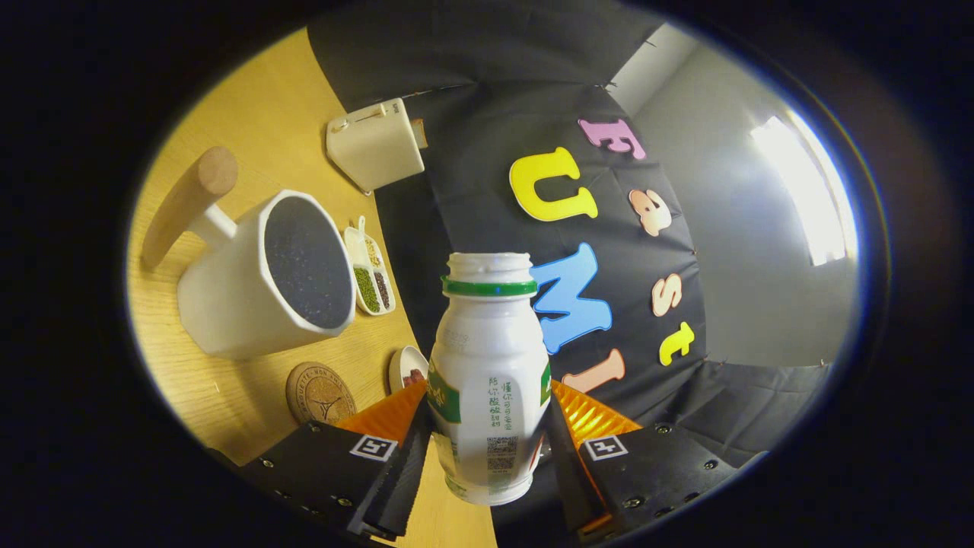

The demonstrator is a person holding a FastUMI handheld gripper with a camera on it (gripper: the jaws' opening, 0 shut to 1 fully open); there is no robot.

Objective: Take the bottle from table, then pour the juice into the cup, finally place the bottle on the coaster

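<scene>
Over a pale wood-grain table (251, 99): white faceted cup (251, 293) with a wooden dowel handle, dark speckled inside; beneath it a round embossed wooden coaster (320, 393). Then the bottle (487, 380), glossy white plastic, green neck ring, uncapped, clamped between both fingers of the tool (487, 438), lifted, mouth away.

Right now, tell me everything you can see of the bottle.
The bottle is small, white and plastic-looking, with a green ring below a bare threaded neck; its cap is off and the mouth is open. A label with green patches and printed text wraps the body. It is held between the fingers of the gripper, which press on both its sides, and it is lifted clear of the table. The scene looks tilted around it. The cup lies beyond, to one side, apart from it.
</scene>
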